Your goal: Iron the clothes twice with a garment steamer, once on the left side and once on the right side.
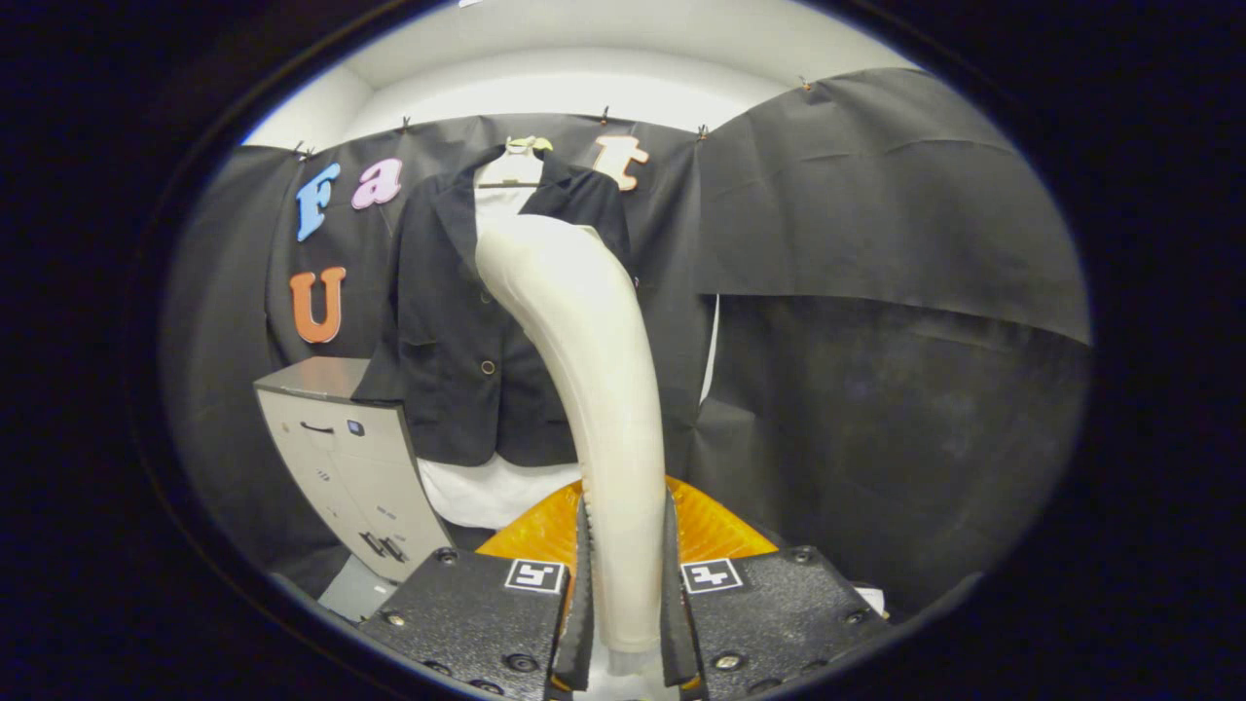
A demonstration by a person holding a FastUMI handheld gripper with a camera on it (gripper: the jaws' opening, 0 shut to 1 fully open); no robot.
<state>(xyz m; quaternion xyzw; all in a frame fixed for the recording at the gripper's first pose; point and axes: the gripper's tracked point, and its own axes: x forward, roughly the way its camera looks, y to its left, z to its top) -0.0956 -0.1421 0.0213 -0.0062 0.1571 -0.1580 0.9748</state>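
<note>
Steamer (584, 389) stands gripped in the claw (625, 594), both fingers pressing on the lower end of its pale handle at bottom centre of the frame. Its long axis runs upward from the fingers, then curves toward upper left, so the head points at the dark jacket (458, 331) hanging on the booth wall beyond. That jacket lies straight ahead and slightly left, behind the steamer's head; whether they touch I cannot tell.

The gripper (626, 584) points level and forward, its 2 fingers closed against the sides of the steamer (584, 341) handle between them.
</note>
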